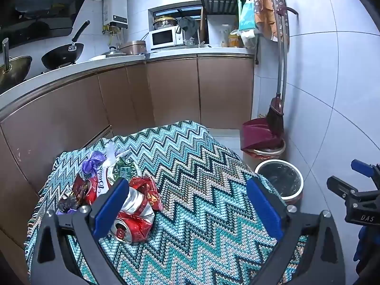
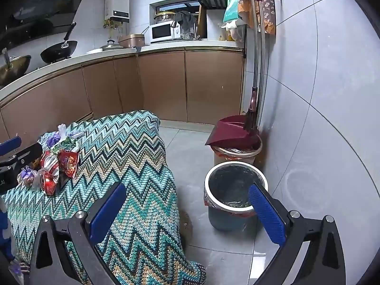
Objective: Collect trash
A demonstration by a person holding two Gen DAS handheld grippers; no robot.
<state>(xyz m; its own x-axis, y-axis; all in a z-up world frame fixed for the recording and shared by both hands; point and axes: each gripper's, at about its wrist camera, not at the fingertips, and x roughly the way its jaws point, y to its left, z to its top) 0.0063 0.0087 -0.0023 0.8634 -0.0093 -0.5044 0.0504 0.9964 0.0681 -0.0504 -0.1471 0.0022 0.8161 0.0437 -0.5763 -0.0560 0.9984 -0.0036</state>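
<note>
Trash (image 1: 118, 190) lies heaped on the cloth (image 1: 201, 190) just beyond the left gripper's (image 1: 187, 204) left finger, both grippers spread wide and empty, the right gripper (image 2: 190, 211) nearer the bin (image 2: 235, 190), probably awaiting a first pick.

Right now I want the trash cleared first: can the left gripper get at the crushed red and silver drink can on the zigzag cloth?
Probably yes: the left gripper is open, and the crushed can lies uncovered beside its left finger.
</note>
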